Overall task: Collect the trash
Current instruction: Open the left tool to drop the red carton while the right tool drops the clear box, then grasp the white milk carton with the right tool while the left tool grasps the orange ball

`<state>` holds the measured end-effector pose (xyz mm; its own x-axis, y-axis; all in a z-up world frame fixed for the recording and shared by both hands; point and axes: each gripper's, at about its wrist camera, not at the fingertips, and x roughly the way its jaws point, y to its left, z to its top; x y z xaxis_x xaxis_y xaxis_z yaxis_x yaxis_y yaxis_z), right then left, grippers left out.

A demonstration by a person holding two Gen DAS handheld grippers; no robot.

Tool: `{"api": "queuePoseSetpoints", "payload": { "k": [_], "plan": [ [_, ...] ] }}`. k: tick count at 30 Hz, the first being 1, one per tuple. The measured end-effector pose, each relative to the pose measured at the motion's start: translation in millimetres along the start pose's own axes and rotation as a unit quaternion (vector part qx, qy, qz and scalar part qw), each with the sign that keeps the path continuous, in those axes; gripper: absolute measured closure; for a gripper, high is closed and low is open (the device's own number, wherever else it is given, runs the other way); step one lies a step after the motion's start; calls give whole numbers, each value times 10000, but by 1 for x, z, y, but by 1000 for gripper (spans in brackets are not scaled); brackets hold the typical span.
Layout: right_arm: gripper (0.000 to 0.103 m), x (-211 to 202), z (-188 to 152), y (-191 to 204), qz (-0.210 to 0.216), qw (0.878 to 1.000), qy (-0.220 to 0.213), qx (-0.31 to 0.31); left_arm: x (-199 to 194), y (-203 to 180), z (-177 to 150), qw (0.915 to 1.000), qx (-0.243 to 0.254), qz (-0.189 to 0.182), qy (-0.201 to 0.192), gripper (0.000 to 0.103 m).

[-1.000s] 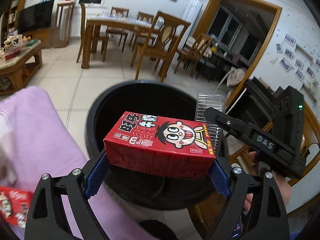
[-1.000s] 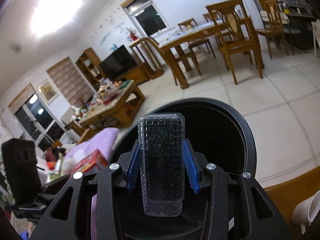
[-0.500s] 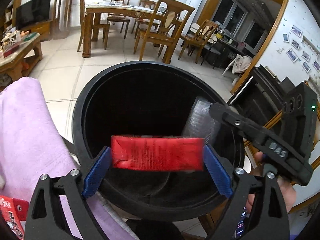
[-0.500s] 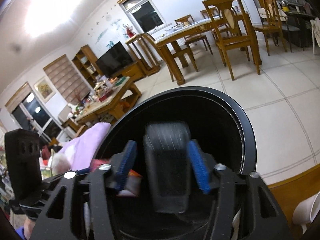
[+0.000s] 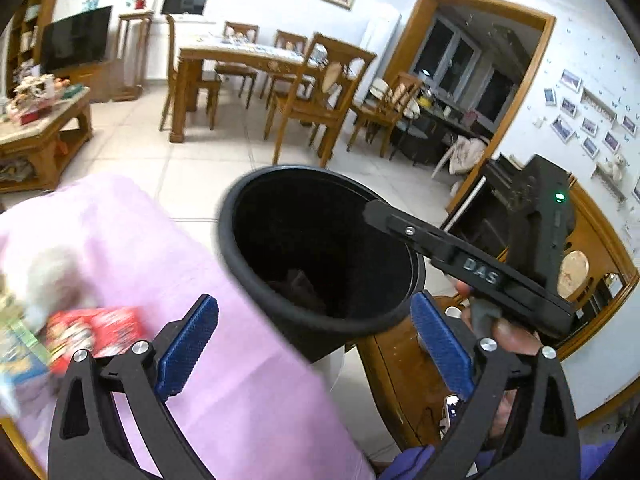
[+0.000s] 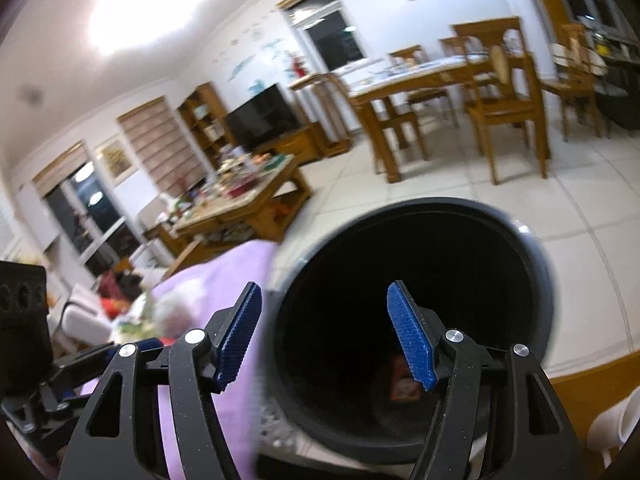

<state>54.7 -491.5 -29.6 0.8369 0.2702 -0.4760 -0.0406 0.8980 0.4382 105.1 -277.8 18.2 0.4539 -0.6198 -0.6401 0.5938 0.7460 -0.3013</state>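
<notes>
Both empty w/ jaws spread, left gripper (image 5: pixel 314 344) and right gripper (image 6: pixel 324 336) sit at the black bin (image 5: pixel 256 280), frame center, trash dimly visible inside; red carton (image 5: pixel 92 330) lower left on pink cloth (image 5: pixel 160 248) remains to collect.

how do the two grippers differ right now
The left gripper hangs at the bin's near edge, partly above the pink cloth; the right gripper points straight into the bin's mouth. The left gripper's fingers stand wider apart than the right gripper's fingers. Both are open and hold nothing.
</notes>
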Motion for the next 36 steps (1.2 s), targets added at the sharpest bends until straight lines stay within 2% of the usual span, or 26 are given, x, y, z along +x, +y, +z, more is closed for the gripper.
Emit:
{"api": "queuePoseSetpoints", "payload": {
  "k": [5, 10, 13, 16, 19, 24, 28, 32, 34, 36],
  "plan": [
    [37, 19, -14, 92, 513, 9959, 335, -660, -64, 42, -25, 9978, -399, 382, -368, 7],
    [37, 46, -34, 177, 881, 9853, 720, -1278, -121, 108, -60, 9883, -987, 965, -655, 7],
    [37, 62, -49, 227, 963, 9763, 916, -1707, -150, 158, -76, 9770, -1466, 1353, -757, 7],
    [37, 79, -66, 262, 966, 9665, 1117, -2100, -175, 212, -86, 9612, -1956, 1765, -821, 7],
    [37, 95, -81, 292, 932, 9564, 1275, -2456, -183, 255, -87, 9516, -2171, 2044, -748, 7],
    [37, 123, -100, 335, 754, 9361, 1403, -3137, -167, 317, -82, 9434, -2377, 2287, -334, 8],
    [37, 141, -112, 347, 521, 9258, 1399, -3473, -159, 337, -85, 9451, -2354, 2262, -155, 10],
    [39, 159, -115, 345, 410, 9252, 1468, -3475, -154, 342, -86, 9453, -2215, 2391, -110, 23],
    [49, 166, -115, 342, 378, 9252, 1516, -3457, -151, 342, -83, 9448, -2151, 2469, -82, 27],
    [54, 171, -116, 338, 358, 9252, 1538, -3450, -146, 340, -82, 9431, -1980, 2672, -24, 36]
  ]
}}
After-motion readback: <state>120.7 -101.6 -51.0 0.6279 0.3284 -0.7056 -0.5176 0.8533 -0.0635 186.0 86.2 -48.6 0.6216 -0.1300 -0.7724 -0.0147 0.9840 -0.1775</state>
